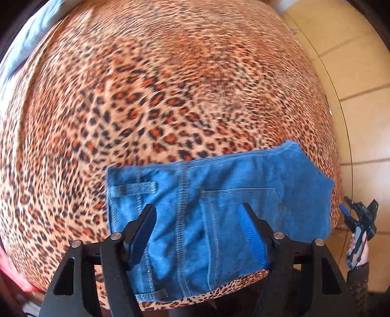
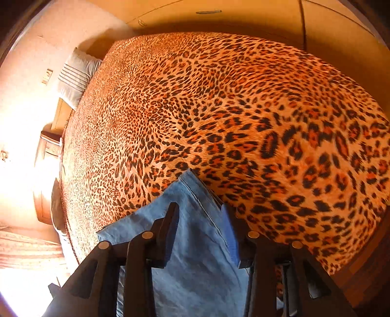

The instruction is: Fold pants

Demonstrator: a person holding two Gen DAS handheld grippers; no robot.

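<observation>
The blue jeans (image 1: 219, 195) lie folded into a compact stack on the leopard-print bedspread (image 1: 158, 97), near its front edge, with waistband, belt loop and back pocket facing up. My left gripper (image 1: 198, 209) hovers open above the jeans and holds nothing. My right gripper (image 2: 201, 207) is open above a folded corner of the jeans (image 2: 195, 243), with nothing between its fingers. The right gripper also shows at the right edge of the left wrist view (image 1: 360, 219), held in a hand beside the bed.
The bedspread (image 2: 243, 109) covers a large bed. A grey pillow (image 2: 78, 75) lies at its head, with a wooden nightstand (image 2: 48, 151) beside it. Tiled floor (image 1: 353, 73) runs along the bed's right side. Wardrobe doors (image 2: 243, 14) stand beyond the bed.
</observation>
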